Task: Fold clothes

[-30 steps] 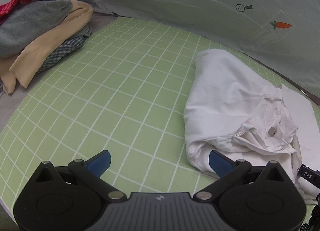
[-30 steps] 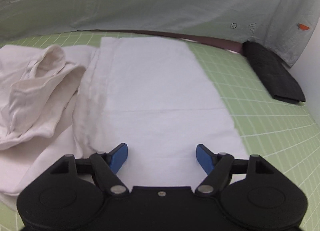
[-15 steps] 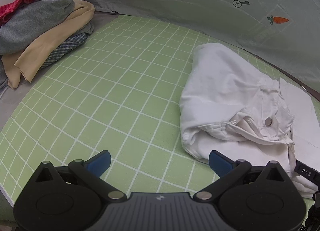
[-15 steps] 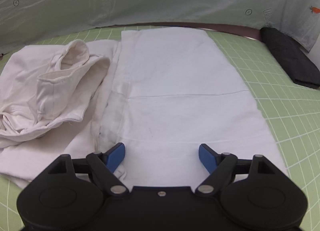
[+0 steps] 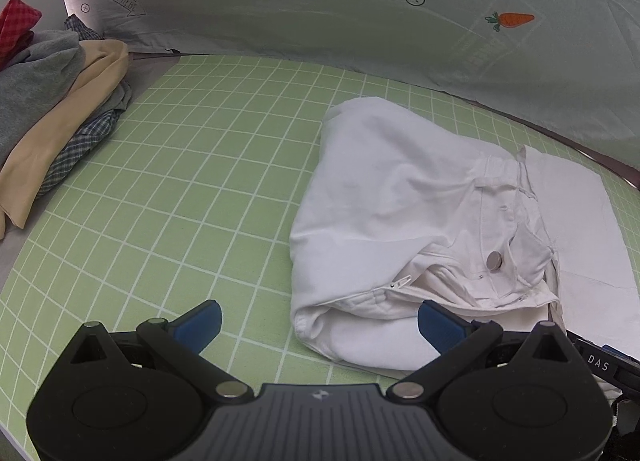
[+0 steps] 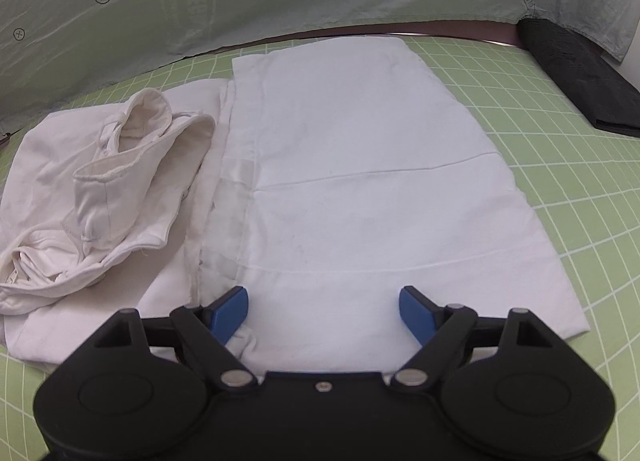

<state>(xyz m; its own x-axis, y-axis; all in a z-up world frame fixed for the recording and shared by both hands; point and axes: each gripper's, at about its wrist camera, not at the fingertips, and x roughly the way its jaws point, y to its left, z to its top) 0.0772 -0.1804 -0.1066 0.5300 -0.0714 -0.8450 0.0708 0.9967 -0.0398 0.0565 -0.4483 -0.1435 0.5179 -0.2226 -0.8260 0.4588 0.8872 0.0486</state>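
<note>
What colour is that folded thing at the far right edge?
Black; the folded cloth shows only in the right wrist view.

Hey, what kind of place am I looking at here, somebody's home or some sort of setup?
Probably a staged recording setup, not a lived-in room: a green grid mat covers the surface, a printed cloth backdrop hangs behind, and white trousers lie near a pile of clothes.

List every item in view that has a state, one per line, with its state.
left hand-held gripper: open, holding nothing
right hand-held gripper: open, above the leg, holding nothing
white trousers: waist end bunched, button undone, zip open
trouser leg: laid out flat on the mat
black garment: folded
pile of clothes: heaped, unfolded
green grid mat: spread flat
</note>
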